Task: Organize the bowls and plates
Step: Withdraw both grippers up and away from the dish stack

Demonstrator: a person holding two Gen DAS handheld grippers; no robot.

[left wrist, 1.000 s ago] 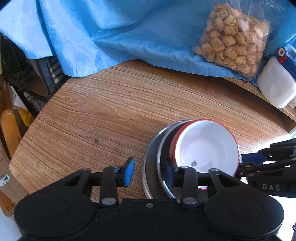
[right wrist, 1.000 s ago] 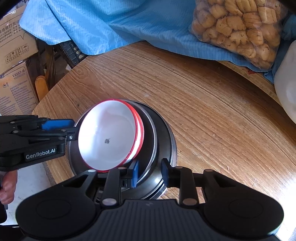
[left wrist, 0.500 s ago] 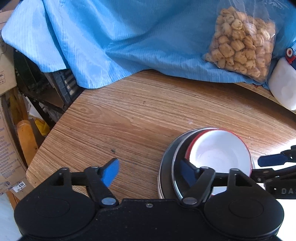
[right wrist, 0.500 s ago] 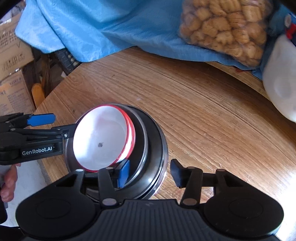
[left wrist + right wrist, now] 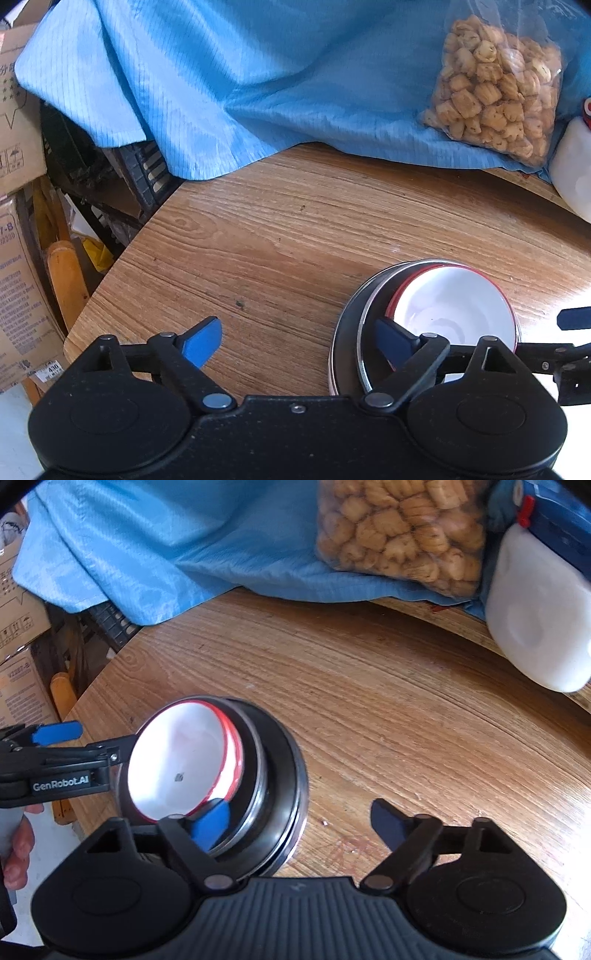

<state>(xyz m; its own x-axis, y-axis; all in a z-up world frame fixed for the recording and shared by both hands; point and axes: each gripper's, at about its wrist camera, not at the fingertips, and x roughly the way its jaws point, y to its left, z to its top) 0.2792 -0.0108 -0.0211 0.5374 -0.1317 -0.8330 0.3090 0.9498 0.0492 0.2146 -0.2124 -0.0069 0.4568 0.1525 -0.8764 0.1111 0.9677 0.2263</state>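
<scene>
A white bowl with a red rim (image 5: 454, 314) sits in a steel plate, on top of dark plates (image 5: 347, 332), stacked near the wooden table's (image 5: 295, 240) front edge. My left gripper (image 5: 297, 341) straddles the stack's left rim; its jaws are opening and neither pad presses on it. My right gripper (image 5: 300, 823) straddles the stack's right rim (image 5: 295, 775) beside the bowl (image 5: 181, 768). Its jaws are opening too, and the left pad (image 5: 212, 825) hovers over the steel plate. A blue pad (image 5: 55, 734) of the left gripper shows at the bowl's far side.
A blue cloth (image 5: 277, 85) covers the back of the table, with a clear bag of snacks (image 5: 495, 85) on it. A white plastic jug (image 5: 535, 627) stands at the back right. Cardboard boxes (image 5: 14, 110) and clutter lie beyond the table's left edge. A hand (image 5: 14, 849) holds the left gripper.
Both grippers were pinched close on the stack's rim and have spread their jaws wide, letting go. The stack stays on the table. Both views have tipped back a little.
</scene>
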